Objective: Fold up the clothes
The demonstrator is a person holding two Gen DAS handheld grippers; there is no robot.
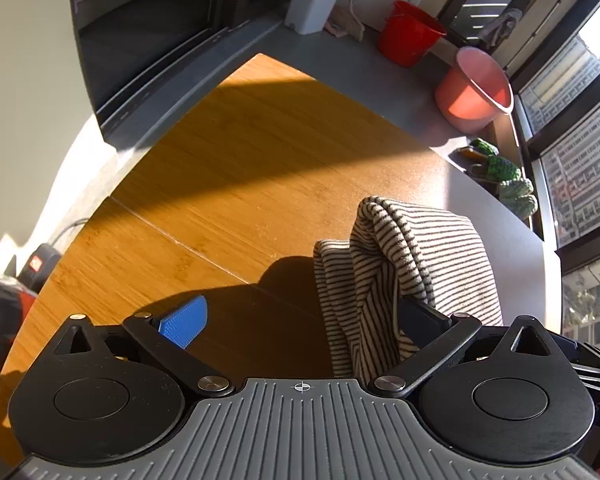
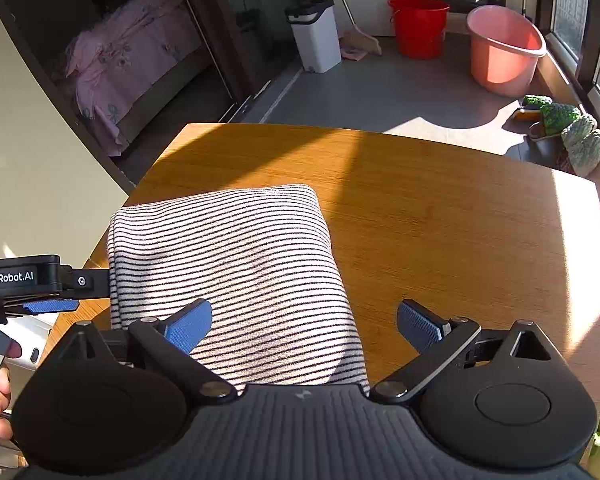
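Note:
A black-and-white striped garment [image 2: 236,276] lies folded into a thick rectangle on the wooden table [image 2: 440,216]. My right gripper [image 2: 304,324] is open and empty just above the garment's near edge. In the left wrist view the garment [image 1: 404,264] shows from its left side as stacked folds. My left gripper [image 1: 300,320] is open, and its right finger [image 1: 420,320] sits against the fabric while its left finger [image 1: 184,320] stands apart over the table. The left gripper also shows in the right wrist view [image 2: 52,292] at the garment's left edge.
A red bucket [image 2: 418,26], a pink bucket [image 2: 504,50] and a white bin [image 2: 316,36] stand on the grey floor beyond the table. Green slippers [image 2: 560,120] lie by the window. A dark sliding-door frame [image 1: 148,80] stands left of the table.

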